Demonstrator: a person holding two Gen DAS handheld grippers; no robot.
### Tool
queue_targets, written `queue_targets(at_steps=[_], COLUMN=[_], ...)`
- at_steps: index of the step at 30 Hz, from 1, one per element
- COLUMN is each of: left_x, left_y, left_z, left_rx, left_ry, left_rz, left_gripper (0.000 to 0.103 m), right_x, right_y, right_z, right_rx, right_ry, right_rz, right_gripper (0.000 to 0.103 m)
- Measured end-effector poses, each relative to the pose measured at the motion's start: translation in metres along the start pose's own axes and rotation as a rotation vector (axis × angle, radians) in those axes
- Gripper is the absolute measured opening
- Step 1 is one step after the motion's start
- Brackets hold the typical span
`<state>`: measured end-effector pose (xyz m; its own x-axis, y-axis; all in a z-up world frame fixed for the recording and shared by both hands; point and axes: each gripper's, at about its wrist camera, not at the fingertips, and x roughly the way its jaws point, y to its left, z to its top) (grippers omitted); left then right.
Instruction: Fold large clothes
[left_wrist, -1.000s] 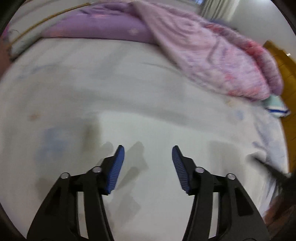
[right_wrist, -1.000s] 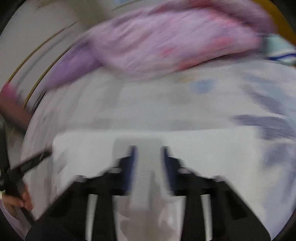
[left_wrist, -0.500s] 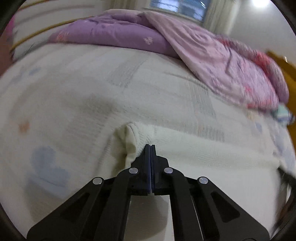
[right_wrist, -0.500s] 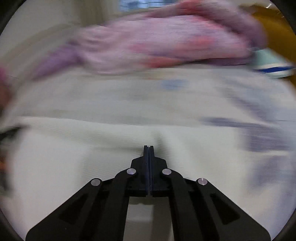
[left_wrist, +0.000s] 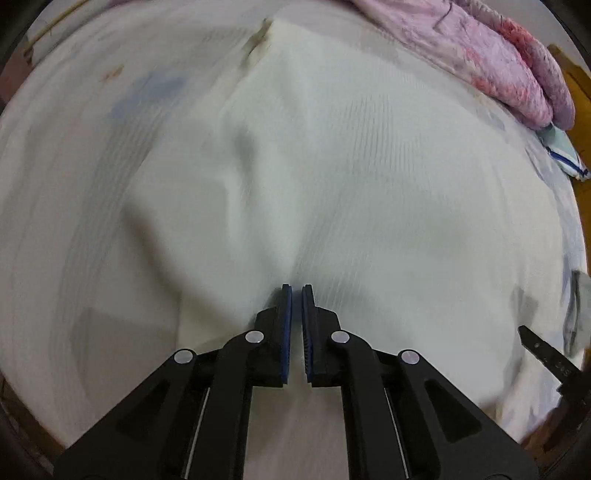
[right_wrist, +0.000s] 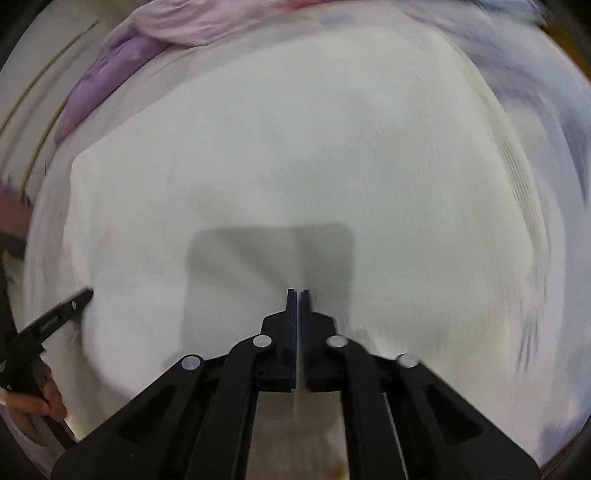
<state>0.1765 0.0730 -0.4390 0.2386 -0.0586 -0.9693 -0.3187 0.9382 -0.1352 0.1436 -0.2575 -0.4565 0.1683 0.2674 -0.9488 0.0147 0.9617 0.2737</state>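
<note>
**Over the bed, two tools gripping one white garment**

On the bed (left_wrist: 66, 155), a large white garment (left_wrist: 369, 166) is lying spread across the pale sheet. The left tool (left_wrist: 296, 291) is pinching a fold of that cloth, its blue pads nearly together after closing and easing slightly. The right tool (right_wrist: 298, 295) is clenching the same garment (right_wrist: 295, 147), jaws fully together. A pink quilt (left_wrist: 498, 48) is bunching along the far edge.
</note>
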Motion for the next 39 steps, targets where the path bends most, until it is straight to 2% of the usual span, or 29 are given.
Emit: queue_targets(at_steps=[3,5,6,7,8,9,11,14,16,18,20,23,25,27,30,31,32,34,37,39], left_x=[-0.008,-0.016,-0.02,-0.022,-0.027,-0.029,-0.029,-0.033,-0.033,-0.032,-0.031,-0.028,-0.023,-0.018,-0.015,-0.013,-0.012,-0.01,-0.01,-0.009], left_y=[-0.01,-0.018,-0.022,-0.03,-0.041,-0.051,-0.072,-0.091,-0.102,-0.111,-0.109,-0.11,-0.112,-0.115,-0.12,-0.122,-0.124,-0.127,-0.131,-0.135], left_z=[-0.011,-0.007,-0.004,0.0,0.007,0.013,0.026,0.036,0.041,0.044,0.045,0.044,0.048,0.054,0.066,0.071,0.075,0.085,0.098,0.106], left_rx=[0.066,0.054,0.049,0.052,0.068,0.082,0.109,0.136,0.145,0.151,0.152,0.143,0.145,0.144,0.136,0.134,0.134,0.13,0.128,0.127], left_ry=[0.104,0.123,0.115,0.103,0.081,0.072,0.073,0.059,0.055,0.063,0.082,0.111,0.123,0.13,0.13,0.129,0.127,0.115,0.105,0.094], left_rz=[0.066,0.069,0.071,0.076,0.074,0.069,0.062,0.061,0.054,0.045,0.05,0.044,0.055,0.057,0.053,0.05,0.048,0.042,0.034,0.019], left_gripper=[0.009,0.017,0.034,0.051,0.054,0.054,0.059,0.062,0.069,0.069,0.07,0.071,0.074,0.074,0.077,0.077,0.077,0.079,0.079,0.08], right_x=[-0.021,-0.032,-0.039,-0.046,-0.049,-0.055,-0.061,-0.061,-0.057,-0.048,-0.044,-0.027,-0.009,0.011,0.04,0.053,0.06,0.055,0.05,0.043], right_y=[-0.018,-0.029,-0.037,-0.044,-0.048,-0.054,-0.065,-0.079,-0.091,-0.101,-0.111,-0.123,-0.13,-0.137,-0.138,-0.137,-0.137,-0.138,-0.142,-0.143], right_z=[-0.006,0.002,0.013,0.024,0.031,0.044,0.075,0.113,0.136,0.148,0.173,0.208,0.227,0.251,0.273,0.275,0.274,0.266,0.23,0.202], right_rx=[0.004,0.05,0.089,0.119,0.133,0.146,0.155,0.158,0.204,0.235,0.229,0.2,0.209,0.243,0.229,0.223,0.213,0.163,0.19,0.187], right_ry=[0.066,0.078,0.08,0.069,0.054,0.025,0.0,0.0,0.015,0.053,0.045,0.05,0.054,0.048,0.074,0.122,0.135,0.096,0.167,0.215], right_rz=[-0.047,-0.015,0.011,0.03,0.039,0.045,0.065,0.067,0.101,0.134,0.15,0.129,0.194,0.31,0.468,0.527,0.542,0.569,0.692,0.73], right_gripper=[0.007,0.016,0.037,0.069,0.082,0.09,0.09,0.09,0.091,0.091,0.091,0.092,0.092,0.092,0.092,0.097,0.097,0.097,0.096,0.095])
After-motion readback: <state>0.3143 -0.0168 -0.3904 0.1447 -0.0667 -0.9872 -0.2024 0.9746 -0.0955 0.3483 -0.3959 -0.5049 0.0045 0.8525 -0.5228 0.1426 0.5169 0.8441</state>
